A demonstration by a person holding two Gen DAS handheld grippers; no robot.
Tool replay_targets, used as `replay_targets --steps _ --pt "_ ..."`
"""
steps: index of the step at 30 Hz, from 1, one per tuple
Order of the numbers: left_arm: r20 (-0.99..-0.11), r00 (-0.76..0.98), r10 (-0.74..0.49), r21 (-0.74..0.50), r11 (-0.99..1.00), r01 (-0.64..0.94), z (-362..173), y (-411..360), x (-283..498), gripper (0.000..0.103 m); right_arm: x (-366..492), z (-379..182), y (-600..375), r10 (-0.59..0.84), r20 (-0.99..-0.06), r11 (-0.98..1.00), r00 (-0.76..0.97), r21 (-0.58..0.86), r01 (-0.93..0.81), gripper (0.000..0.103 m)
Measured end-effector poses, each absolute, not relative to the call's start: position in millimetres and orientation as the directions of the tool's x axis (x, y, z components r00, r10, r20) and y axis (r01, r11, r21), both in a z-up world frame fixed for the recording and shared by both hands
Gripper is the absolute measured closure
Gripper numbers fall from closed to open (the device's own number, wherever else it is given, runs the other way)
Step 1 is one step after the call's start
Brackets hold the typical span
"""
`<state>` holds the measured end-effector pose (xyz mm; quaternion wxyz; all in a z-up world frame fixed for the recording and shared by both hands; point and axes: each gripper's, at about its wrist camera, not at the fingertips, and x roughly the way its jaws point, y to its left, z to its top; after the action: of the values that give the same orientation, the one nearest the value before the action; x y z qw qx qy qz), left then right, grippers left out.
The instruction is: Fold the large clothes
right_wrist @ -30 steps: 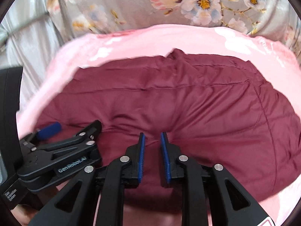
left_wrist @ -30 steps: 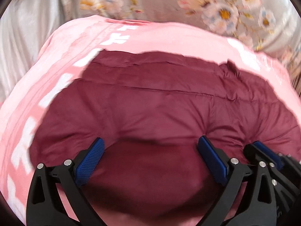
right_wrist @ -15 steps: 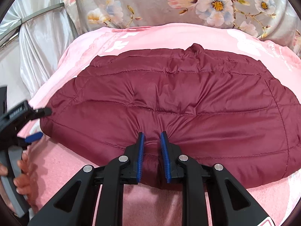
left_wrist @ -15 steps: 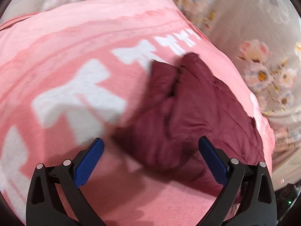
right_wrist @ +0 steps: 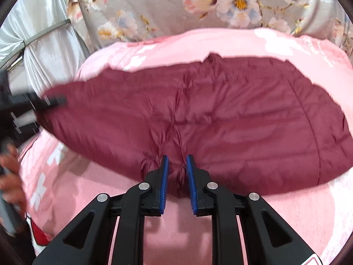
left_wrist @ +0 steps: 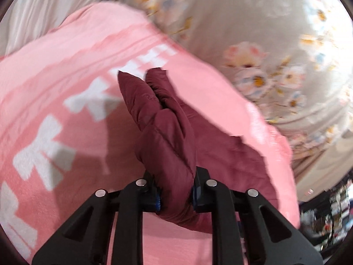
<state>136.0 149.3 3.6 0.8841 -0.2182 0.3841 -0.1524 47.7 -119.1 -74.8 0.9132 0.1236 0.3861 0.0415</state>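
Left gripper (left_wrist: 175,195): jaws have just been closing and now pinch a thick bunched fold of the maroon quilted jacket (left_wrist: 167,137), which runs up from the pads toward the centre of the left wrist frame. Right gripper (right_wrist: 177,176): jaws narrow, clamped on a puckered bit of the jacket's (right_wrist: 209,114) near hem, lower centre of the right wrist frame.

Jacket spreads broad across the middle of the right wrist frame, its left end raised at the left edge, where the left gripper (right_wrist: 50,100) shows blurred.

Under it lies a pink blanket (right_wrist: 286,216) with white bow shapes, filling the lower frame. Beyond, along the top, a grey floral cloth (right_wrist: 165,6). Fingers (right_wrist: 11,178) of a hand show at the lower left edge.
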Motion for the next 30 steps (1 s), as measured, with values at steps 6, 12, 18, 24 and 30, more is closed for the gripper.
replay_targets --steps 6,12,18,24,30 --pt "-0.541 0.656 -0.526 -0.385 0.848 0.363 70.5 52.9 108.8 0.087 54.2 -86.1 -121.6 0.186 -0.699 0.963 0.691 0.269 0.013 0.091" --pt "-0.534 0.601 -0.594 -0.258 0.792 0.553 94.3 -57.8 90.0 0.086 25.9 -64.2 -170.4 0.255 -0.638 0.905 0.726 0.421 0.053 0.092" --pt "-0.646 0.475 -0.597 -0.210 0.738 0.642 44.8 -172.7 91.7 0.086 -20.8 -52.7 -240.8 0.114 -0.659 0.902 0.743 0.382 0.200 0.091" --pt "-0.773 0.386 -0.504 -0.158 0.741 0.652 -31.7 -235.7 88.1 0.082 -55.5 -63.8 -292.0 0.015 -0.688 0.867 0.725 0.370 0.334 0.089" --pt "-0.769 0.305 -0.561 -0.238 0.695 0.679 -22.2 -234.9 76.1 0.035 -66.8 -46.2 -319.4 -0.033 -0.662 0.856 0.749 0.368 0.364 0.088"
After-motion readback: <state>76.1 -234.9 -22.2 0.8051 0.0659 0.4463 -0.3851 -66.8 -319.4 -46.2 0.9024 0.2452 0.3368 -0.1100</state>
